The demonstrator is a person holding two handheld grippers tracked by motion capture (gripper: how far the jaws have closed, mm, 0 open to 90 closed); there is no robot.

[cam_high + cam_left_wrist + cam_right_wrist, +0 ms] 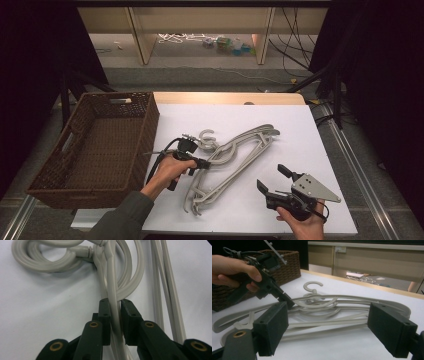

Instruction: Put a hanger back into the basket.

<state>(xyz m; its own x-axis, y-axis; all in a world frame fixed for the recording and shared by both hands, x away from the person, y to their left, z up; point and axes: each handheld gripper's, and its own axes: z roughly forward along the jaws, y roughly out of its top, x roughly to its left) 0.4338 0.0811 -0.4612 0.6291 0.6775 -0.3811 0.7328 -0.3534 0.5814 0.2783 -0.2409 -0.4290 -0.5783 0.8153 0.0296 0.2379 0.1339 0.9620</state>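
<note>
White table, wicker basket sitting left | hanger pile lying mid-table | left gripper clamping one hanger arm, likely lifting it basketward | right gripper waiting wide open, holding nothing

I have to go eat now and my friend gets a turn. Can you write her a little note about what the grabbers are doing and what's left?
Left gripper: shut on a thin bar of one grey hanger, near the hooks.
Right gripper: open, holding nothing, waiting near the front right of the table.
Things: a tangled pile of grey hangers lies flat in the middle of the table. The brown basket sits at the left with no hangers in it.
Done: one hanger is gripped, not lifted yet.
Left: probably pull that hanger free of the pile and put it in the basket, then the others.
</note>
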